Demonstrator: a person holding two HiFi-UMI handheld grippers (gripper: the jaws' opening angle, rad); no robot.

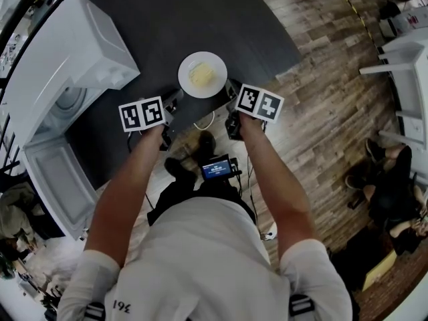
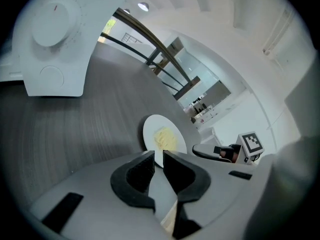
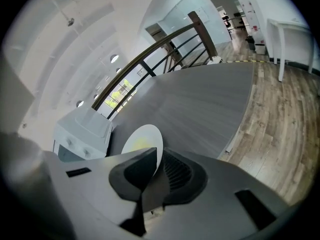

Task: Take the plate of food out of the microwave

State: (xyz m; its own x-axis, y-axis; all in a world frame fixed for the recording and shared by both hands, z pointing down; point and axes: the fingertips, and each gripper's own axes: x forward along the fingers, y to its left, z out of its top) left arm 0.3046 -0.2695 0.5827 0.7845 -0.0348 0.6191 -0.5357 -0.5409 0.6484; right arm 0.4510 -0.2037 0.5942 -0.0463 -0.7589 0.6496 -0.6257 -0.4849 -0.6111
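Plate of yellow food is out of the microwave on the left, at the near edge of the dark table; left gripper and right gripper each pinch its thin rim from opposite sides; it looks stiff, smooth, light and breakable, so it is best kept level and held by both edges.

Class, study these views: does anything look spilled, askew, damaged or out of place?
Nothing stands out. The plate is whole, its food centred, none spilled on the dark table. The left tongs and right tongs grip its rim. The microwave has its door open.
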